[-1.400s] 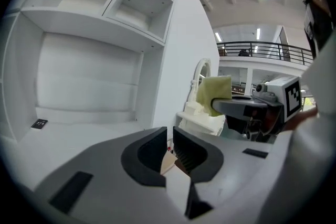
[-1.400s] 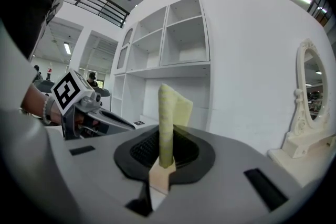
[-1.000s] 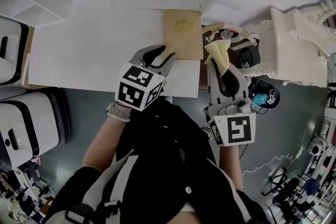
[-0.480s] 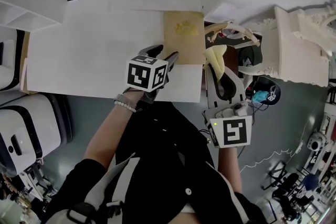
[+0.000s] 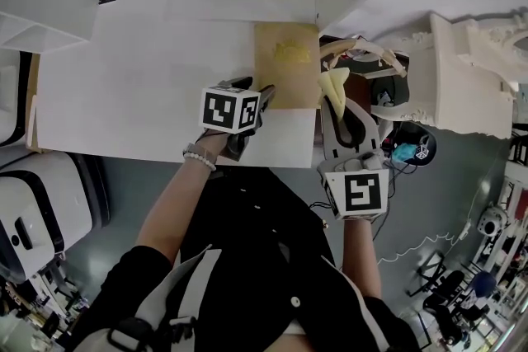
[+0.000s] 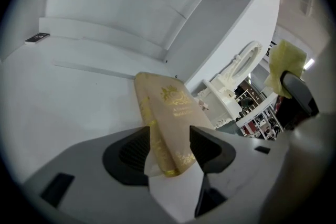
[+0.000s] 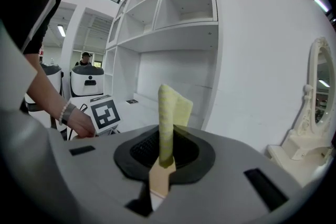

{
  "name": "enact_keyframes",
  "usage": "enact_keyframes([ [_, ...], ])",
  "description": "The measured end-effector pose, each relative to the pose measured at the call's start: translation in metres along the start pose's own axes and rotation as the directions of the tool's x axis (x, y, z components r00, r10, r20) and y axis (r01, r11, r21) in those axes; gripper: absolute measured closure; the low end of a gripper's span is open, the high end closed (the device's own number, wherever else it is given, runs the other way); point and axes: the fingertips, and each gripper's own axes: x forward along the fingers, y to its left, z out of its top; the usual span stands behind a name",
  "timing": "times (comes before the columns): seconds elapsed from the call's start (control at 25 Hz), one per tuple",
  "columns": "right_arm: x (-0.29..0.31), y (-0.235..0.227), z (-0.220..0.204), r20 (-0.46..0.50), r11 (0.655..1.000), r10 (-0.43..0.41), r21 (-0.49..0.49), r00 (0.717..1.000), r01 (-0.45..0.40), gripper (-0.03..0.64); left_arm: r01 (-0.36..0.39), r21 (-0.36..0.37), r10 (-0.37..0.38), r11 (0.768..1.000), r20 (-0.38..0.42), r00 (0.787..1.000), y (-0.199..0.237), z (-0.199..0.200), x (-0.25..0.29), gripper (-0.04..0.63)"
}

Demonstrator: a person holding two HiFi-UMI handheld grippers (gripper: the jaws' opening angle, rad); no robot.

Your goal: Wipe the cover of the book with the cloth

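Lower now than a second ago, my left gripper (image 6: pixel 170 144) has just been opening its jaws. They stand wide, the near end of the book (image 6: pixel 173 107) between them, pads off it. The book lies flat on the desk (image 5: pixel 148 95). My right gripper (image 7: pixel 165 157) is clamped on the yellow cloth (image 7: pixel 170 113). I judge wiping has not begun: the cloth must next come onto the cover. Only the head view shows the cloth just right of the book, beyond the desk edge.
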Motion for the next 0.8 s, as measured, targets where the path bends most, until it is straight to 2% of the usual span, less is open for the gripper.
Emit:
enact_keyframes([
  [0.16, 0.019, -0.007, -0.015, -0.046, 0.998, 0.009, -0.057, 0.999, -0.012, 0.584, 0.007, -0.017, -0.007, 1.000, -0.040, 0.999, 0.003, -0.012, 0.010, 0.371],
  [0.36, 0.053, -0.013, -0.036, -0.092, 0.972, 0.021, -0.232, 0.996, -0.042, 0.584, 0.011, -0.057, -0.014, 0.998, -0.043, 0.999, 0.007, -0.015, 0.016, 0.376],
  [0.64, 0.100, -0.037, -0.060, -0.166, 0.949, 0.007, -0.311, 0.986, -0.059, 0.584, 0.030, -0.064, -0.032, 0.997, -0.035, 0.999, 0.009, -0.013, 0.019, 0.390],
  [0.8, 0.125, -0.048, -0.070, -0.214, 0.924, -0.001, -0.374, 0.977, -0.081, 0.584, 0.037, -0.084, -0.040, 0.996, -0.032, 0.999, 0.011, -0.013, 0.020, 0.393],
])
